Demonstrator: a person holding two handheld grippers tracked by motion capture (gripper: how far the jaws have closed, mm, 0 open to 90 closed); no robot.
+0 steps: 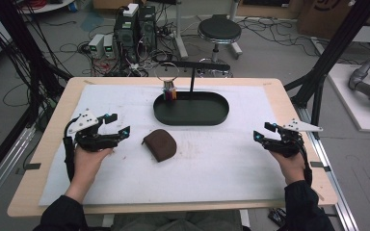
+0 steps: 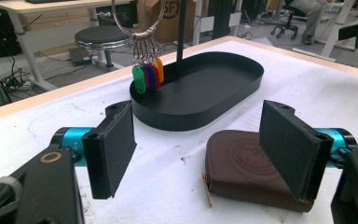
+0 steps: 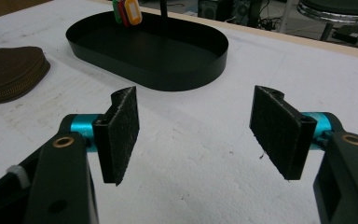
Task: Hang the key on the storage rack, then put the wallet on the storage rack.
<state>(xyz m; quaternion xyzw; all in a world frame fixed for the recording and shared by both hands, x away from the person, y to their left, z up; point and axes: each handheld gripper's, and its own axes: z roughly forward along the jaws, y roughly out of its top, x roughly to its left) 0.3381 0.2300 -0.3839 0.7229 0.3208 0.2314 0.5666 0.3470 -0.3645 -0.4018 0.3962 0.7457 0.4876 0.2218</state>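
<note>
Brown zipped leather pouch [image 1: 160, 144], rounded on one side, closed, lying flat on white mat just in front of black oval tray [image 1: 191, 109], slightly left of tray's centre.

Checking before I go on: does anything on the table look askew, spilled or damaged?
Nothing stands out. The brown pouch lies flat and zipped on the mat, the black tray sits square, and the key ring hangs from its stand.

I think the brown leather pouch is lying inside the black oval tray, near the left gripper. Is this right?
Not quite. The brown leather pouch lies on the white table cover, outside the black oval tray and in front of it. It is indeed near the left gripper. The high view shows this, and the left gripper view confirms it.
</note>
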